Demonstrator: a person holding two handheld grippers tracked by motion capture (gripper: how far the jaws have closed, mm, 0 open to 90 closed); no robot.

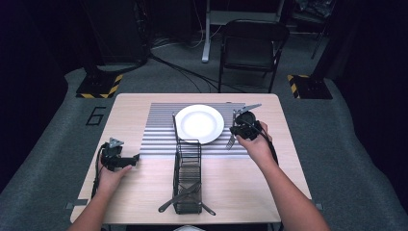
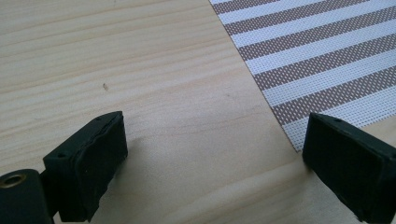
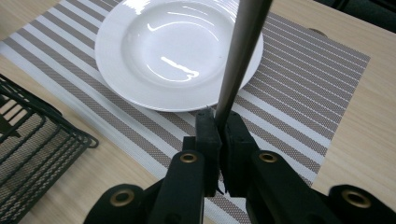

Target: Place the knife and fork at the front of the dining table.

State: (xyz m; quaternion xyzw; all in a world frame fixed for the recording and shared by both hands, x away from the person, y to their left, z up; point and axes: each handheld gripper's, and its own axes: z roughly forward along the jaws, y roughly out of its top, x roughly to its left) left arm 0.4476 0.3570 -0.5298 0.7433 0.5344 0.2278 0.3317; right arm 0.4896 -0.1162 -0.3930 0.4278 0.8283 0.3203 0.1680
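Slim grey metal utensil handle [image 3: 240,56]

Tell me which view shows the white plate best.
The right gripper view: the white plate is large and close, on the striped placemat, partly crossed by the held utensil handle. The high view shows it whole but small. The left gripper view looks at table and placemat.

From my high view the table [image 1: 144,183] sits evenly lit from overhead while the room around it falls nearly black. I see the picture soft and grainy throughout. In the right gripper view, bright glare streaks the white plate [image 3: 140,60]. In the left gripper view, soft shadows pool beneath the black jaws.
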